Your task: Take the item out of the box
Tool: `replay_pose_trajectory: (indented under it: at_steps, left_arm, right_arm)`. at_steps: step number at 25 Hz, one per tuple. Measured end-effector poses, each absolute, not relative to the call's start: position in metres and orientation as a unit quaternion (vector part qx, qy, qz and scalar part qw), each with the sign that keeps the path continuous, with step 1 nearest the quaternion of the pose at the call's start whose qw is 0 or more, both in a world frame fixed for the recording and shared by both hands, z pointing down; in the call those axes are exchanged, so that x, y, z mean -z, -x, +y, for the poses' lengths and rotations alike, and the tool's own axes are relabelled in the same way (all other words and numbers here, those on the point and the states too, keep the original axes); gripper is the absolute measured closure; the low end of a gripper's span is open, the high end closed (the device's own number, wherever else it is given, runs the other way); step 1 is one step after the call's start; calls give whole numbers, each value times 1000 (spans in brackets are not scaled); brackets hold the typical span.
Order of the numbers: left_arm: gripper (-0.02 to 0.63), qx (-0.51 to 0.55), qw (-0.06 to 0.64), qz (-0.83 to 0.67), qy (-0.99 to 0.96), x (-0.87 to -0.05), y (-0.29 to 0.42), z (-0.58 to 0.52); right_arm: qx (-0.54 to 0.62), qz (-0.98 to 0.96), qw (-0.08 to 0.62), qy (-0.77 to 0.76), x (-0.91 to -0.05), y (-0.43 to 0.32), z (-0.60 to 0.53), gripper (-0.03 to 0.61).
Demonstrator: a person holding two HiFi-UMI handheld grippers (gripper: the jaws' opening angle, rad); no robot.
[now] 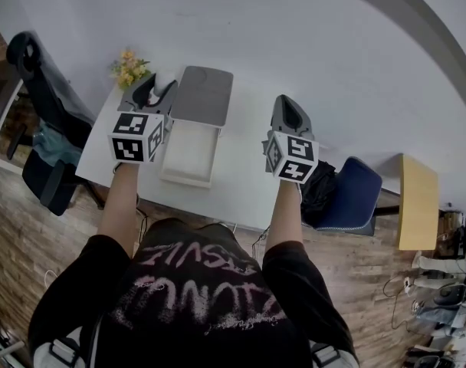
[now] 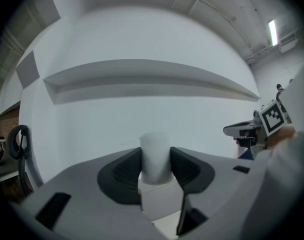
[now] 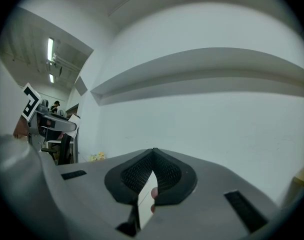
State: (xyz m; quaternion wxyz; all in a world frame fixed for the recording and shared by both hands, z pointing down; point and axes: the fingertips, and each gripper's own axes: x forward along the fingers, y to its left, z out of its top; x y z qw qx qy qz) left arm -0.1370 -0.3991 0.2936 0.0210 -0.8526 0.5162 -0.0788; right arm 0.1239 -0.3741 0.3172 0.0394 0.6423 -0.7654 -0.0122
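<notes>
An open white box (image 1: 188, 158) lies on the white table (image 1: 244, 182), its grey lid (image 1: 204, 94) folded back toward the wall. My left gripper (image 1: 158, 89) is held up left of the lid, shut on a white cylindrical item (image 1: 165, 79). In the left gripper view the item (image 2: 155, 156) stands upright between the dark pads (image 2: 124, 171), its top rising above them. My right gripper (image 1: 288, 107) hovers over the table to the right of the box. Its pads (image 3: 164, 171) meet at the tips with nothing between them.
Yellow flowers (image 1: 129, 67) sit at the table's far left corner, just behind the left gripper. A black chair (image 1: 41, 129) stands left of the table, with a blue chair (image 1: 352, 198) and a small wooden table (image 1: 417, 202) to its right. A white wall lies close behind.
</notes>
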Motion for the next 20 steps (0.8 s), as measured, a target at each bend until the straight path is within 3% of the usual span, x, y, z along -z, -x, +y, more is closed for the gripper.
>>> replay_pose_trajectory:
  at_steps: [20]
  left_arm:
    - [434,69,22,514,855,-290,141,-406]
  right_arm:
    - [24,-762,41,-646,-309,-121,-382,571]
